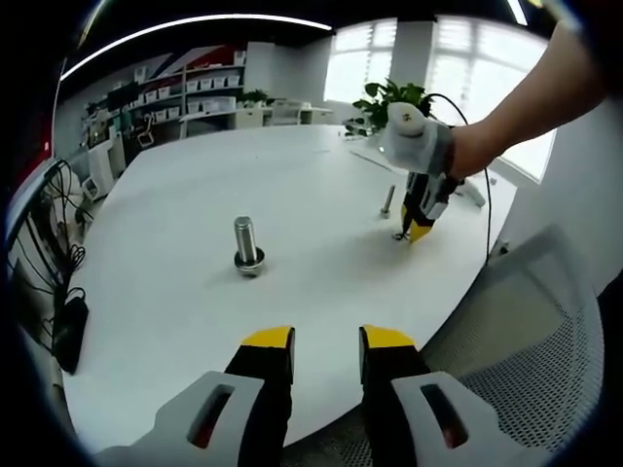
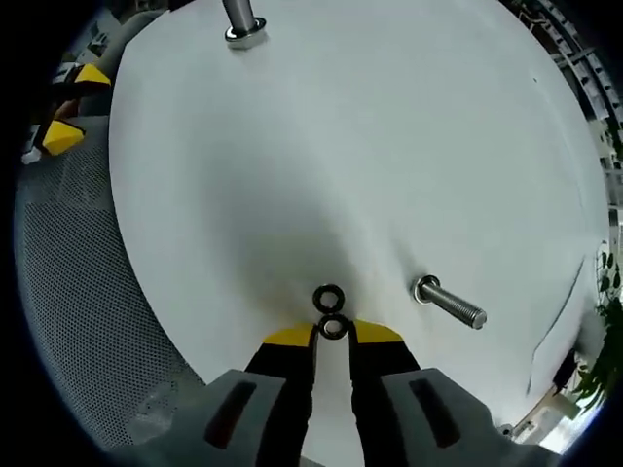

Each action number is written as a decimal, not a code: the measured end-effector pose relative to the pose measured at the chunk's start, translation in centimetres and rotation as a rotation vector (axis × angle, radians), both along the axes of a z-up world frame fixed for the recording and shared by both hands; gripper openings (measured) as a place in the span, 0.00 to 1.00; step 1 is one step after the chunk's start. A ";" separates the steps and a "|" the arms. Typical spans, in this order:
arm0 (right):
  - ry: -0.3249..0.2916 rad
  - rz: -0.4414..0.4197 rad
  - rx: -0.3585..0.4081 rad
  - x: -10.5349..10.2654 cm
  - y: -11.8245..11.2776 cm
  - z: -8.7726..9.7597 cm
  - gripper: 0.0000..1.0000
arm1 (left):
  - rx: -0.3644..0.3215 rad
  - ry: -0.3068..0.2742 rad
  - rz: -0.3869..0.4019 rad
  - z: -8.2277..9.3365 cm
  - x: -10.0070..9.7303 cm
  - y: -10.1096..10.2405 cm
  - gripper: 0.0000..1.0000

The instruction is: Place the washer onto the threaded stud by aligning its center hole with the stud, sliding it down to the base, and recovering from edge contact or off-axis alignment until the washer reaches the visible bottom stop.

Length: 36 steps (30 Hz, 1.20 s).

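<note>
The threaded stud (image 1: 247, 243) stands upright on its hex base on the white table (image 1: 195, 321), ahead of my left gripper (image 1: 328, 341), which is open and empty. In the right gripper view the stud (image 2: 241, 24) is far off at the top. My right gripper (image 2: 332, 334) points down at the table with its jaws closed on a dark washer (image 2: 334, 328). A second washer (image 2: 329, 296) lies flat on the table, touching the first. In the left gripper view a hand holds the right gripper (image 1: 417, 230) to the right of the stud.
A thinner bolt (image 2: 450, 302) stands on its head just right of the washers, also seen as the bolt (image 1: 388, 199). A mesh chair (image 1: 526, 331) sits at the table's near edge. Cables (image 1: 68, 321) hang off the table's left side. The left gripper (image 2: 68, 107) shows at the left edge.
</note>
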State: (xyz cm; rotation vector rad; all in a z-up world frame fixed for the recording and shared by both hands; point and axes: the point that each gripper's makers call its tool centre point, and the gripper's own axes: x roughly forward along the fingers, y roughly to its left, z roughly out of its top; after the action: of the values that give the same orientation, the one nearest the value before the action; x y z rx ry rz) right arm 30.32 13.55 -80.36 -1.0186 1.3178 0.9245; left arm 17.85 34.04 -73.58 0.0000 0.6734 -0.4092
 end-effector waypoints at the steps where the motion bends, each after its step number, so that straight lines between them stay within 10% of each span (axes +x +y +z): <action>1: -0.001 -0.001 0.002 0.0 0.0 0.0 0.15 | -0.001 -0.001 0.000 0.0 0.0 0.0 0.24; 36: -0.086 -0.153 0.201 0.7 -1.8 1.8 0.14 | 0.007 0.002 0.003 0.0 -0.1 0.1 0.26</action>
State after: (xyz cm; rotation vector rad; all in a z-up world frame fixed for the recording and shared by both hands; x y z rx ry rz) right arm 31.01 11.71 -78.54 -0.7833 1.1877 0.8681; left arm 17.76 34.15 -73.59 0.0053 0.6767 -0.4043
